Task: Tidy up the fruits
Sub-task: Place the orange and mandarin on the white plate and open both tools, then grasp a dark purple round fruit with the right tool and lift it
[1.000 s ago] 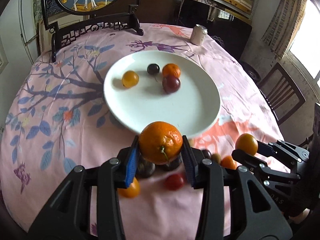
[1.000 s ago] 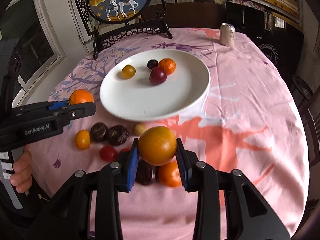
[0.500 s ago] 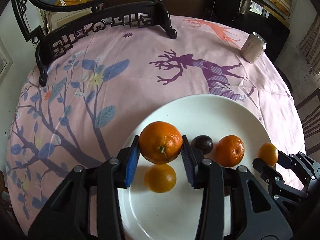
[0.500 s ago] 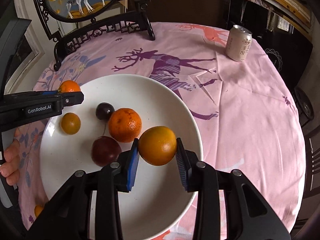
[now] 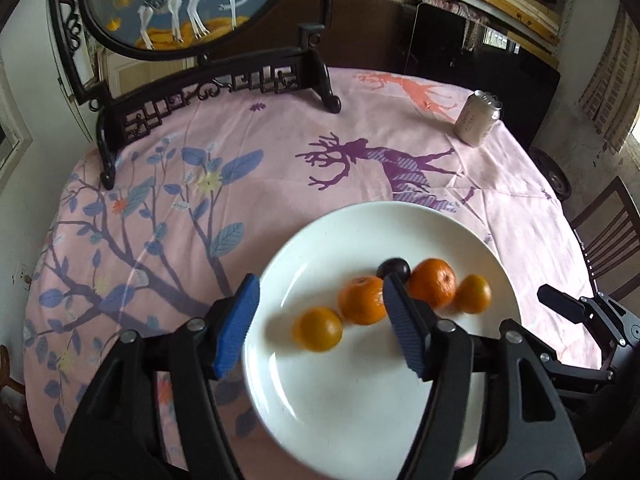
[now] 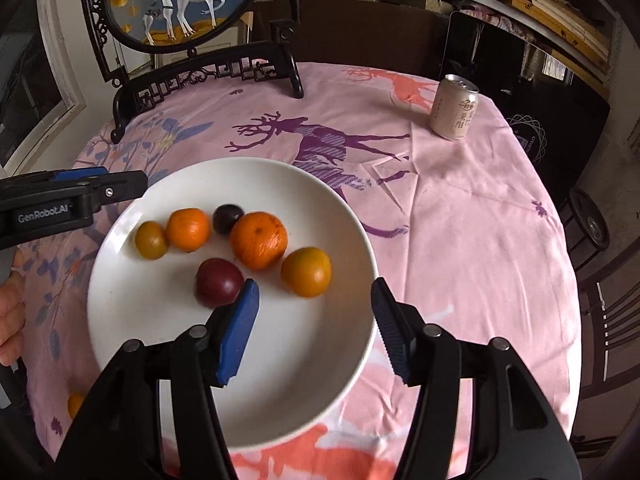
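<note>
Six fruits lie on the white plate in a loose row whose long axis runs from 9 to 3 o'clock: small yellow-orange fruit, tangerine, dark plum, large tangerine, red plum and orange. Both the left hand-held gripper and right hand-held gripper gape wide, holding nothing. The round worktop wears a pink deer-print cloth; a can stands at 1 o'clock, a framed screen at 11. One fruit at 8 o'clock is partly hidden.
</note>
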